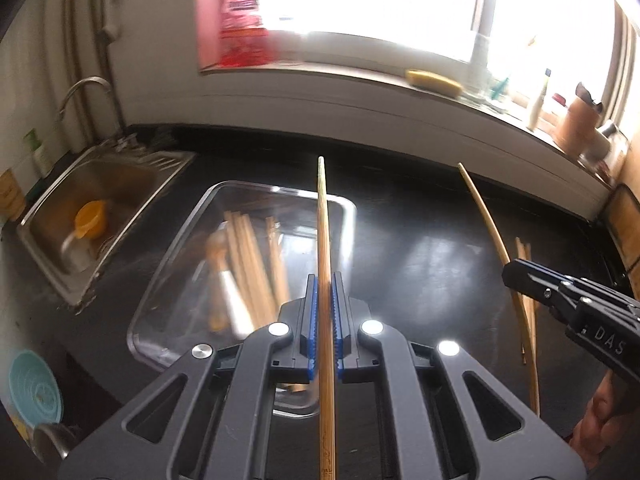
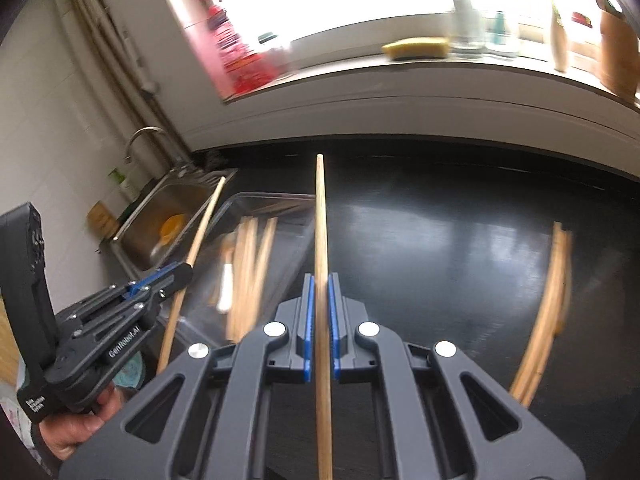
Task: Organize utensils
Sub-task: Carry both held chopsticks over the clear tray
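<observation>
Blue-padded jaws of the left hand-held gripper [image 1: 325, 300] fill the bottom of the left wrist view, closed tight on a single wooden chopstick [image 1: 325, 248] that runs straight up the middle of the frame. Behind it, on the black bench [image 1: 420, 220], sits a clear plastic tray [image 1: 188, 216] holding a blurred bundle of more chopsticks [image 1: 256, 264] and a pale-handled utensil. Left of the tray is a steel sink [image 1: 56, 208] with a yellow cup [image 1: 91, 219] inside and a curved tap at its back. At the right edge, the right hand-held gripper [image 1: 516, 276] grips a second chopstick [image 1: 486, 216], and a few loose chopsticks [image 1: 529, 312] lie on the bench below it. A teal bowl [image 1: 36, 388] shows at the lower left.

From the right wrist view, the right hand-held gripper [image 2: 321, 304] is closed on its own chopstick [image 2: 321, 240], which points up the centre of the frame. At the left, a person's hand [image 2: 76, 428] holds the left hand-held gripper [image 2: 180, 274], clamped on its chopstick [image 2: 196, 248], near the tray [image 2: 280, 200] and the sink [image 2: 176, 200]. The loose chopsticks [image 2: 548, 304] lie blurred on the bench [image 2: 440, 248] at the right, well apart from the tray. A yellow sponge [image 2: 416, 48] rests on the window sill behind.
</observation>
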### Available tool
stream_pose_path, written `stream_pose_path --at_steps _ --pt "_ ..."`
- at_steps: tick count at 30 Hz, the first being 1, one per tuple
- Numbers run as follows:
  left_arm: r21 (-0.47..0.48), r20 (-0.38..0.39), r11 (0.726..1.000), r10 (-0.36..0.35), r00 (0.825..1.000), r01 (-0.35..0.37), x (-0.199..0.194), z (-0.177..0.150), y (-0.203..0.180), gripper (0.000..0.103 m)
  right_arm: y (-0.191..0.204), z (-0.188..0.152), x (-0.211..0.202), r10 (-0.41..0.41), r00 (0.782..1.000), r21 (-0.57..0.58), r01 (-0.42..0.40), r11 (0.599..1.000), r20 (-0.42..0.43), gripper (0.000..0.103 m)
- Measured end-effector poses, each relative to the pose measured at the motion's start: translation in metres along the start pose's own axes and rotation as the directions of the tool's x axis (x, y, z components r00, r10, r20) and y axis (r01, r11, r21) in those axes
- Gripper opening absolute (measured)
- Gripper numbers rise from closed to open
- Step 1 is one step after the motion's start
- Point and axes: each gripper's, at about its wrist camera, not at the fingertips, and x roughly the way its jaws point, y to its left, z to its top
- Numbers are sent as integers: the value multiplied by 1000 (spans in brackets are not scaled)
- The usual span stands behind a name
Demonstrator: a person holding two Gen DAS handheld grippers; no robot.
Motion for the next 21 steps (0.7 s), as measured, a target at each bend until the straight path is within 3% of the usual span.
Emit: stream_pose_path --at_steps 12,21 --pt "-120 -24 992 45 999 -48 9 4 73 6 56 26 70 143 982 31 -140 990 -122 7" --pt "-153 -48 988 17 999 -24 39 18 89 6 71 42 107 138 978 28 -135 990 -156 8"
